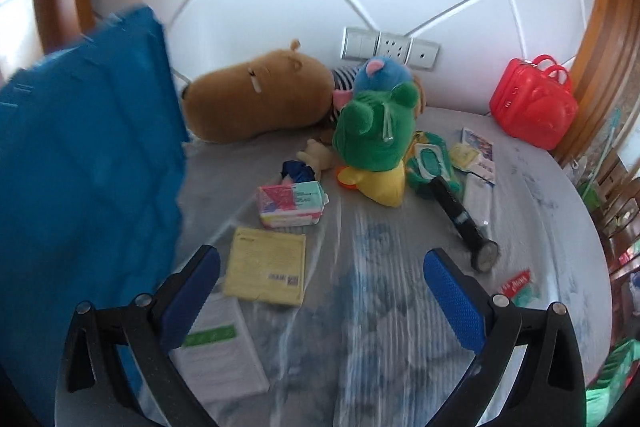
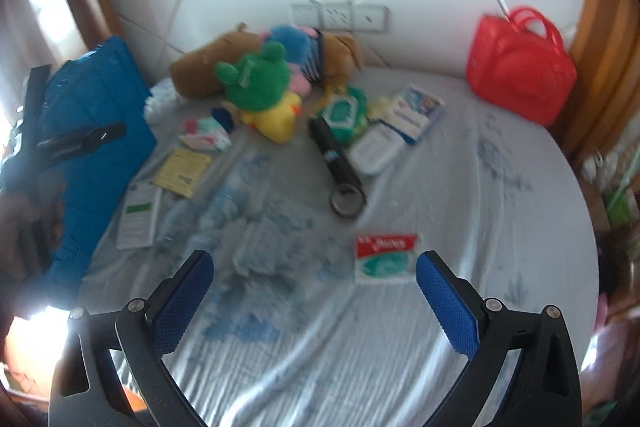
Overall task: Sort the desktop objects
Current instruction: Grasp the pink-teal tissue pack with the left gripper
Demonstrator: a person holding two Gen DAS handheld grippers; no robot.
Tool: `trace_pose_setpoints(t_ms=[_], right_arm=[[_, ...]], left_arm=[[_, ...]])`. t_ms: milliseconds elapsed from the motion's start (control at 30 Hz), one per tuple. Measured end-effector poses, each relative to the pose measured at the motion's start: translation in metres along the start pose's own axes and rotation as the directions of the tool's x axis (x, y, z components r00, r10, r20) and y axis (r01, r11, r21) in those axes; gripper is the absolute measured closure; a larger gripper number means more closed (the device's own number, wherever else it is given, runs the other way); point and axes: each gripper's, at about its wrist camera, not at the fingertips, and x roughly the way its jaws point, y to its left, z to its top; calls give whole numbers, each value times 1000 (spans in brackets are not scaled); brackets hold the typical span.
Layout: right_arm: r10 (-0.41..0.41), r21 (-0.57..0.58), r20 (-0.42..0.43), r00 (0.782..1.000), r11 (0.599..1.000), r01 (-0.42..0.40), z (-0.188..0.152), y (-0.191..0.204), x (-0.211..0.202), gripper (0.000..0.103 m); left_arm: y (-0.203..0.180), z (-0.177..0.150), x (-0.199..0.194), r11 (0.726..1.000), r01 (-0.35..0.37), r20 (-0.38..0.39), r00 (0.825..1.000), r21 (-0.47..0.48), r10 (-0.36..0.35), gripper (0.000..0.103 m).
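Both the left gripper (image 1: pixel 322 281) and right gripper (image 2: pixel 314 285) hover wide apart, empty, above the tabletop (image 2: pixel 460 187). Plush toys (image 1: pixel 372 135), packets and a flashlight (image 1: pixel 460 215) lie mixed at the far middle. Judged best: approach one item squarely, jaws straddling it.

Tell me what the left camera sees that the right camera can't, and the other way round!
Only the left wrist view shows the left gripper, open over the yellow packet. Only the right wrist view shows the right gripper, open, and a hand at the left edge. Both show the green plush, the flashlight, the red bag and the blue bin.
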Motion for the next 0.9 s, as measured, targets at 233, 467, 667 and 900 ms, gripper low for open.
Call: trace_pose_setpoints(t_ms=[233, 467, 667, 900], right_arm=[[-46, 52, -74, 996, 997, 50, -20, -11, 24, 0], [-81, 88, -121, 989, 992, 92, -32, -17, 40, 0], [-99, 115, -162, 982, 986, 119, -45, -25, 51, 0], [-102, 109, -174, 979, 987, 122, -43, -31, 64, 0]], left_arm=[[6, 9, 97, 999, -22, -43, 999, -30, 21, 0], [12, 13, 165, 995, -97, -78, 992, -27, 95, 0], [17, 20, 198, 989, -143, -116, 984, -34, 138, 1], [17, 21, 186, 991, -137, -128, 983, -13, 134, 26]])
